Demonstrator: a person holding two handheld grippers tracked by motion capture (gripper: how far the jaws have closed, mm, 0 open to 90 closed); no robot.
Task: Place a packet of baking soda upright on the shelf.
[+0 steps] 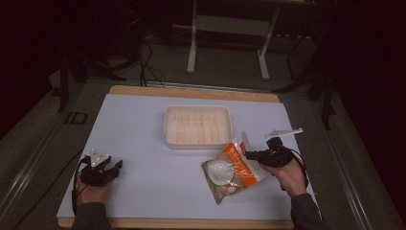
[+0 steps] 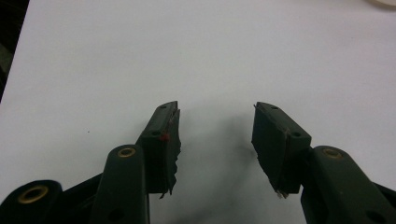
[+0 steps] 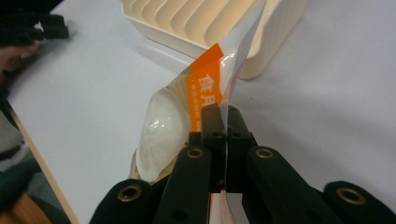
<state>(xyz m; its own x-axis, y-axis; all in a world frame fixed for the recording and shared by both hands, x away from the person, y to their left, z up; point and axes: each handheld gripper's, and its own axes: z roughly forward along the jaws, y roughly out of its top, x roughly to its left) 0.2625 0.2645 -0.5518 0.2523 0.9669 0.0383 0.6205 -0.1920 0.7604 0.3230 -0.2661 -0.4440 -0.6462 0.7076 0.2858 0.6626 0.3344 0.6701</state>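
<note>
Pinching the orange snack bag [image 3: 205, 100] by its edge in the right gripper [image 3: 226, 122], lifting steadily toward the slotted cream tray [image 1: 197, 125]; left gripper [image 2: 215, 122] spread, idle.

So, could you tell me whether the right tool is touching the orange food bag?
Touching. In the right gripper view, the right tool has its jaws shut flat on the clear edge of the orange food bag, with no gap showing.

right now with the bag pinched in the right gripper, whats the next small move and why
Probably carry the bag up and toward the cream tray. The right gripper is clamped on the bag's edge, the bag's lower end looks to be on the table, and the ribbed tray just beyond it is empty. The left gripper rests open, apart.
</note>
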